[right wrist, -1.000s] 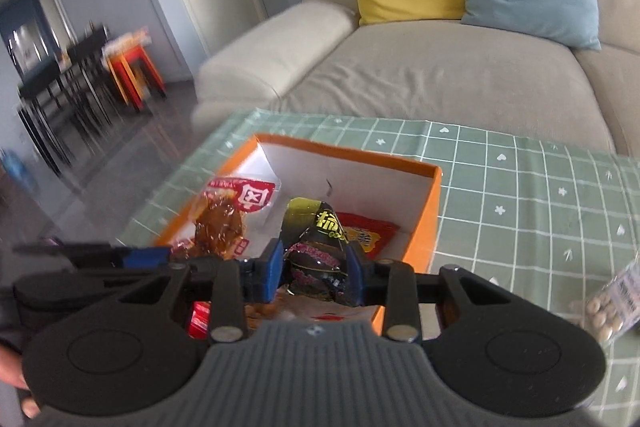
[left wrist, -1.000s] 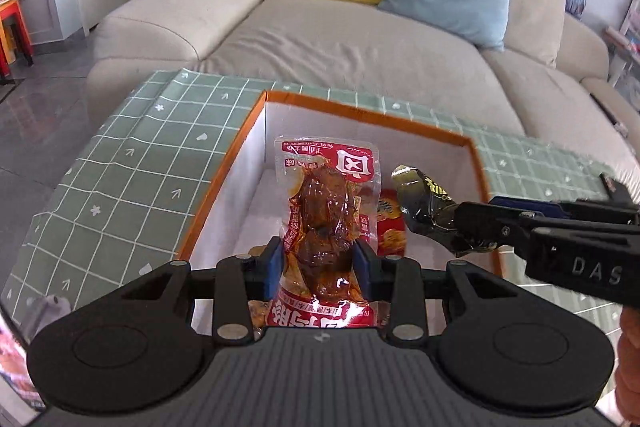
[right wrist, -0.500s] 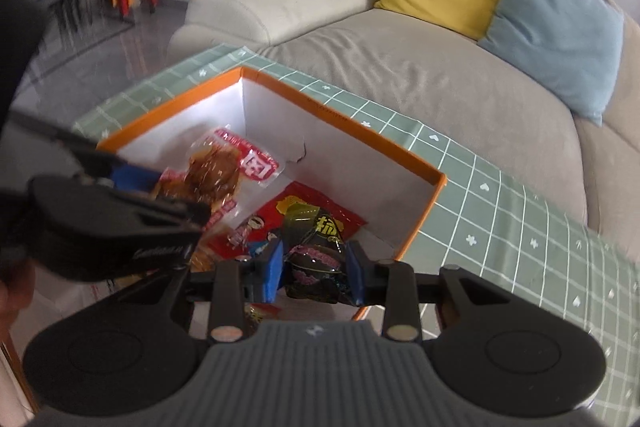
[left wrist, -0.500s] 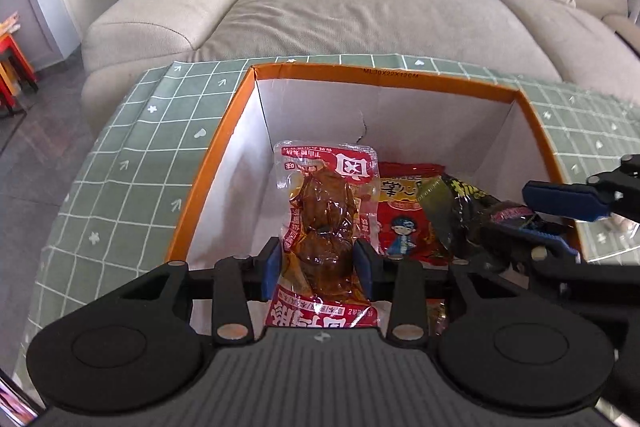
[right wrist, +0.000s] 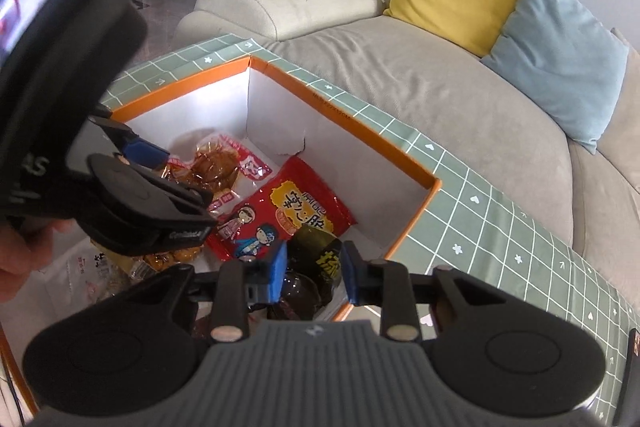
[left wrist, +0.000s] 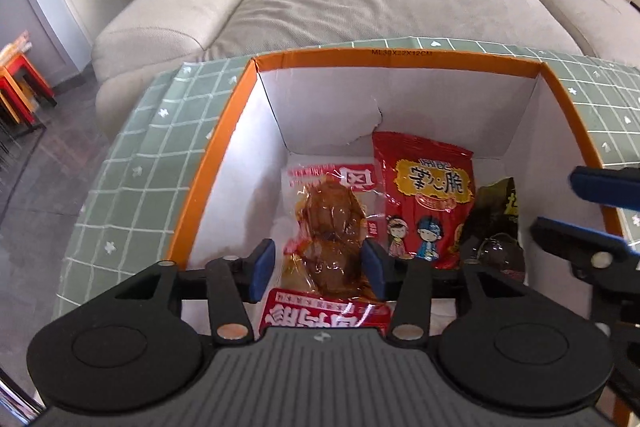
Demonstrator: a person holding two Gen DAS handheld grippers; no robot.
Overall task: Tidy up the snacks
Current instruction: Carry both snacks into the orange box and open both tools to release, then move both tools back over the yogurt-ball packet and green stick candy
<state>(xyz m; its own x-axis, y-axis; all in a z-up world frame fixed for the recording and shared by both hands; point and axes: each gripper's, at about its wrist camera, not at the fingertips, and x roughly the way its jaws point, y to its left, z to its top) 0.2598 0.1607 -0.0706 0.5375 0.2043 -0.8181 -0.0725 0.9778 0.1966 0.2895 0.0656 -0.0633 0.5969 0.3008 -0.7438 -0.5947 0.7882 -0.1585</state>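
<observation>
Inside the orange box (left wrist: 192, 187), both pouches are best released low: left gripper (left wrist: 318, 269) spread around the meat pouch (left wrist: 332, 227), right gripper (right wrist: 313, 273) spread around the dark pouch (right wrist: 320, 259).

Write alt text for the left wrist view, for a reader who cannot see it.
The left gripper, open, straddles a clear pack of brown braised meat inside an orange-rimmed white box. A red snack bag lies beside it, then a dark packet by the right gripper.
</observation>
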